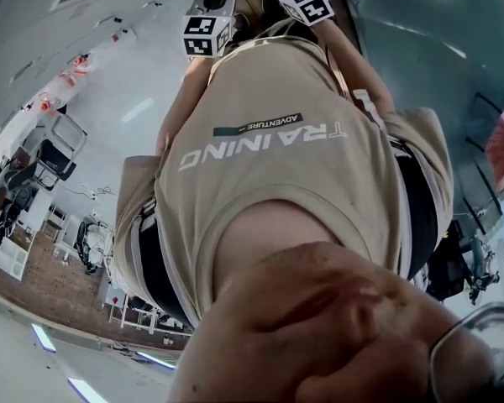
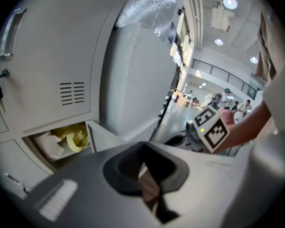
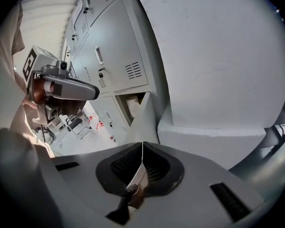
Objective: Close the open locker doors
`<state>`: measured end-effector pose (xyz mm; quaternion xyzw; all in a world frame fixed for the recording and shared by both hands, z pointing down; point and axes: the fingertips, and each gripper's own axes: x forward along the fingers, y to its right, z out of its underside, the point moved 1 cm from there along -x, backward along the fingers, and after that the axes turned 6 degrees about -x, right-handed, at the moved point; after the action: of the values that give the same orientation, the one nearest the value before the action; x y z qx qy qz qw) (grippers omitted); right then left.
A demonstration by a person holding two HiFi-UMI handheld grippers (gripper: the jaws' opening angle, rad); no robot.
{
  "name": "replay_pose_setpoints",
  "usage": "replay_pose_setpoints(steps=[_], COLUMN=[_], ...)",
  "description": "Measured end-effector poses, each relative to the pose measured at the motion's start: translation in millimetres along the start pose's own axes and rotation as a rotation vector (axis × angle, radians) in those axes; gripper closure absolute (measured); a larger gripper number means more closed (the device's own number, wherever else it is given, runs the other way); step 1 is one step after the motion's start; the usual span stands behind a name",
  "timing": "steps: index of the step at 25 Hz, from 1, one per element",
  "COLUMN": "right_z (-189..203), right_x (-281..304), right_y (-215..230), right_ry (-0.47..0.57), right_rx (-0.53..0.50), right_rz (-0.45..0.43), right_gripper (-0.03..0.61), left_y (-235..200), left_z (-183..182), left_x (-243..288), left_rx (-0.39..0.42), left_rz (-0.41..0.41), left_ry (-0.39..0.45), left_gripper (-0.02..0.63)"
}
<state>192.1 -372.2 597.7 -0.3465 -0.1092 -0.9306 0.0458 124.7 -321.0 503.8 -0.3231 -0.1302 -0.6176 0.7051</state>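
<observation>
The open locker door [image 2: 103, 136] juts out from a low compartment, below a shut locker door [image 2: 47, 56] with a vent grille [image 2: 72, 93]. Crumpled yellow material [image 2: 76, 137] lies inside that compartment. In the right gripper view the same door [image 3: 143, 120] stands ajar, nearly edge-on. The left hand-held gripper [image 2: 143, 165] is clenched on nothing, clear of the door. The right hand-held gripper [image 3: 142, 148] is likewise clenched and empty. The person's beige T-shirt [image 1: 277, 166] fills the head view.
</observation>
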Motion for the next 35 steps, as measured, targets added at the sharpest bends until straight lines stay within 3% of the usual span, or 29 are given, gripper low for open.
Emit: replay_pose_setpoints(steps=[6,15,23,31,35], right_z=[-16,-31,-54,-77,-92], right_x=[15,56,101,151,173], right_y=[-7,-54,-111,-144,-156], right_ry=[-0.017,-0.1,-0.16,-0.185,-0.184], right_rx=[-0.067,-0.229,-0.33,-0.31,-0.315], right_rz=[-0.096,-0.238,-0.283,-0.241,-0.239], right_gripper=[0.563,0.563,0.563,0.563,0.563], left_y=[-25,-75,-119,-177,-202], left_z=[5,36,59,60,70], left_x=[-11,-57,-102,-142,-154], left_rx=[-0.051,-0.174,-0.232,-0.238,-0.233], left_rz=[-0.104,-0.245,-0.243,-0.242,-0.248], left_ry=[0.019,0.078,0.134,0.199,0.176], left_gripper=[0.615,0.615,0.615,0.615,0.615])
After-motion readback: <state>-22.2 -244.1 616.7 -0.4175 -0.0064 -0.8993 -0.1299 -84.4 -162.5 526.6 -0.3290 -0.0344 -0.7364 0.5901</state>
